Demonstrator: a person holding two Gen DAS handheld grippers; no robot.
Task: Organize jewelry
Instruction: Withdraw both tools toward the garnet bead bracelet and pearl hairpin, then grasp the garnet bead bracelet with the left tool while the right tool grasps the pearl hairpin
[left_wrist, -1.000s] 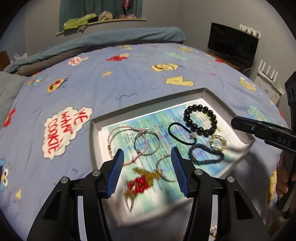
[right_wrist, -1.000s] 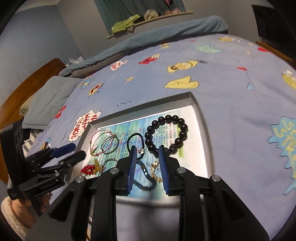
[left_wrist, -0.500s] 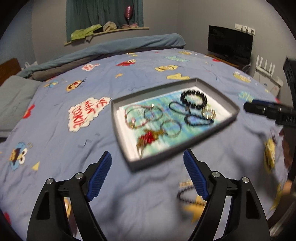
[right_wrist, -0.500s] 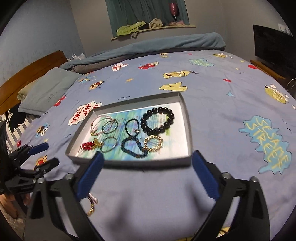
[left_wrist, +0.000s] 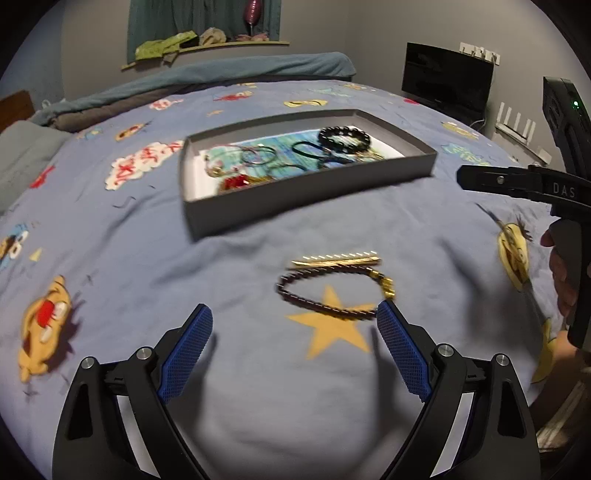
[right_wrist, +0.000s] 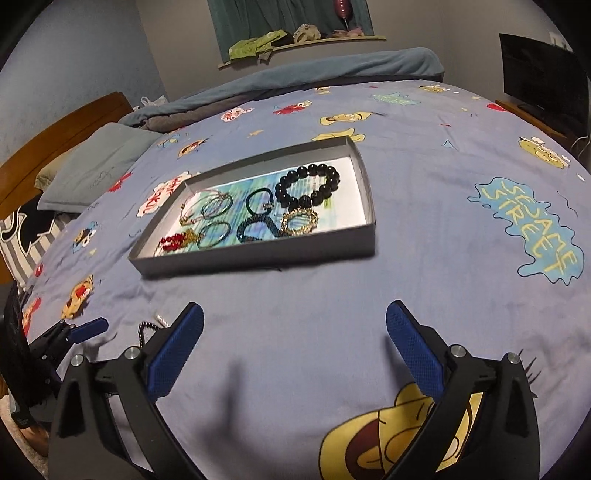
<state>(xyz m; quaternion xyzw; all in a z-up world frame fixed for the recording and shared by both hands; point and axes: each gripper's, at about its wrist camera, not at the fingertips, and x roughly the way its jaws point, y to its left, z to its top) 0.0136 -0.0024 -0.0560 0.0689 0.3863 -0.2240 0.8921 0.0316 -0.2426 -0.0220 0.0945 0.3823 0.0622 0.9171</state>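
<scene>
Blue cartoon-print bed sheet (left_wrist: 229, 258) fills both views, with a grey pillow (right_wrist: 92, 166) at the left edge and one dark screen (left_wrist: 447, 79) against the wall at upper right. One shallow grey cardboard tray (right_wrist: 258, 254) sits on the bed at the centre of both frames, its floor lined with a glossy printed sheet. Eight pieces lie in it: one bracelet of round black beads (right_wrist: 308, 184) at the right, one black elastic loop (right_wrist: 259, 201), one dark braided band (right_wrist: 253, 229), one gold filigree ring-shaped bracelet (right_wrist: 299, 221), three thin wire hoops (right_wrist: 213, 232), and one red-bead and gold piece (right_wrist: 175, 240) at the lower left corner.

Two more pieces lie on the sheet outside the tray, nearer the left camera: one dark beaded bracelet (left_wrist: 332, 295) with a gold clasp, resting over a yellow star print, and one flat gold bar (left_wrist: 336, 260) just above it.

Left claw (left_wrist: 293, 325) has its blue ribbed pads apart and still spreading, nothing between them; its right pad sits just beside the bracelet. Right claw (right_wrist: 295, 325) stands wide apart and empty over bare sheet.
</scene>
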